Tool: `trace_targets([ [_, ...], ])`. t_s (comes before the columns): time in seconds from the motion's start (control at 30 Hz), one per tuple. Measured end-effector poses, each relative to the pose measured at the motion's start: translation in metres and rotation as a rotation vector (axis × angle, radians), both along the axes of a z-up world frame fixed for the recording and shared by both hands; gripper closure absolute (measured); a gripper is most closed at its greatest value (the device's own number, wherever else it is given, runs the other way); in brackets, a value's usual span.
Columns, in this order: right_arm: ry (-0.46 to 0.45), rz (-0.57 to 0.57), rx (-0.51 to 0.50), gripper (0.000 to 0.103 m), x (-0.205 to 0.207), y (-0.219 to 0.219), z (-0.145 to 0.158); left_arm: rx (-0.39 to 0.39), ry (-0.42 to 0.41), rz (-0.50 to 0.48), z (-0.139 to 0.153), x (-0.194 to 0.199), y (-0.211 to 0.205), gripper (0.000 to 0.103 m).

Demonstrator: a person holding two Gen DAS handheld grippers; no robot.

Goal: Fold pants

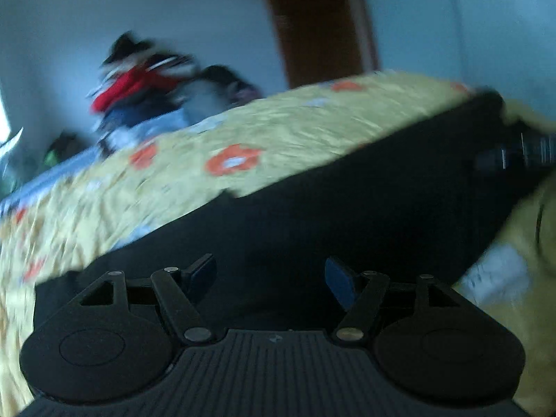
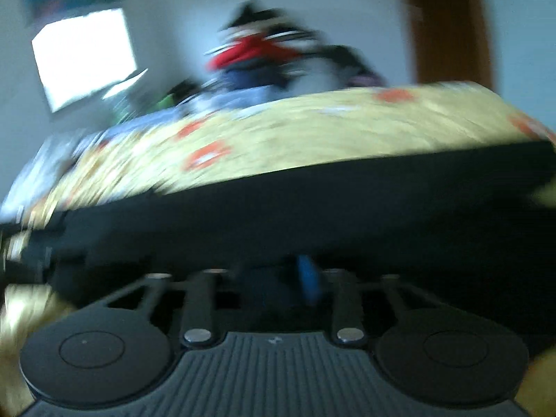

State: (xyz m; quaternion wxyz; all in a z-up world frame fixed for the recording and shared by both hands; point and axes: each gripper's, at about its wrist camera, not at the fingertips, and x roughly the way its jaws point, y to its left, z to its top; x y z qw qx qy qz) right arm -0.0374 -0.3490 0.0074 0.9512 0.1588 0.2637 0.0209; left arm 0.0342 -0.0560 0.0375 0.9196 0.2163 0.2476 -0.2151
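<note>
Black pants (image 1: 347, 208) lie spread flat on a yellow bedspread with orange flowers (image 1: 278, 132). My left gripper (image 1: 270, 274) hovers just over their near part, open, with nothing between its fingers. In the right wrist view the same pants (image 2: 312, 201) run as a dark band across the bed. My right gripper (image 2: 281, 278) is low over them and heavily blurred. Its blue pad (image 2: 307, 278) shows with a narrow gap beside it, and I see no cloth clamped there. A black ribbed object (image 1: 521, 149) at the pants' far right end looks like that gripper.
A pile of mixed clothes (image 1: 139, 87) with a red piece sits at the far side of the bed, also seen from the right wrist (image 2: 260, 52). Behind stand a white wall, a brown door (image 1: 319, 17) and a bright window (image 2: 83, 55).
</note>
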Motion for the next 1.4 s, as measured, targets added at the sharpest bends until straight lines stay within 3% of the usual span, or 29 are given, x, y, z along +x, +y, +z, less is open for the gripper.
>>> trace_targets([
  [0.03, -0.013, -0.053, 0.047, 0.018, -0.007, -0.015, -0.001, 0.012, -0.002, -0.025, -0.005, -0.001, -0.006, 0.031],
  [0.07, -0.032, -0.088, 0.088, 0.015, -0.012, -0.026, -0.002, 0.022, 0.0, -0.048, -0.009, 0.0, -0.01, 0.031],
  [0.23, -0.055, -0.164, 0.368, 0.015, -0.019, -0.068, -0.015, 0.087, 0.017, -0.081, -0.027, 0.007, -0.021, 0.032],
  [0.33, -0.037, -0.167, 0.543, 0.015, -0.007, -0.08, -0.027, 0.136, -0.031, -0.115, -0.031, 0.003, -0.025, 0.031],
  [0.4, -0.038, -0.148, 0.589, 0.014, -0.002, -0.076, -0.03, 0.165, -0.067, -0.128, -0.037, 0.002, -0.028, 0.031],
  [0.5, 0.0, -0.071, 0.565, 0.014, 0.012, -0.051, -0.024, 0.16, -0.087, -0.127, -0.04, 0.004, -0.03, 0.031],
  [0.57, 0.008, -0.001, 0.394, 0.014, 0.016, -0.023, -0.012, 0.155, -0.077, -0.128, -0.039, 0.003, -0.03, 0.032],
  [0.7, -0.077, 0.168, -0.358, 0.014, 0.005, 0.064, 0.02, 0.09, -0.008, -0.14, -0.028, 0.0, -0.022, 0.029],
  [0.77, -0.108, 0.258, -0.547, 0.015, -0.002, 0.095, 0.022, 0.033, 0.04, -0.116, -0.024, 0.001, -0.015, 0.028],
  [0.87, -0.077, 0.356, -0.63, 0.015, 0.005, 0.12, 0.018, -0.096, 0.153, -0.038, -0.017, 0.005, -0.001, 0.028],
  [1.03, -0.07, 0.392, -0.808, 0.016, 0.013, 0.141, 0.003, -0.459, 0.434, 0.071, -0.007, 0.023, 0.037, 0.025],
  [1.1, -0.055, 0.411, -0.84, 0.016, 0.017, 0.147, -0.002, -0.56, 0.543, 0.109, -0.012, 0.035, 0.046, 0.025],
  [1.3, -0.066, 0.408, -0.929, 0.016, 0.025, 0.156, -0.013, -0.769, 0.684, 0.243, -0.023, 0.05, 0.062, 0.023],
  [1.4, -0.08, 0.395, -0.959, 0.016, 0.03, 0.159, -0.016, -0.939, 0.754, 0.345, -0.034, 0.055, 0.074, 0.016],
])
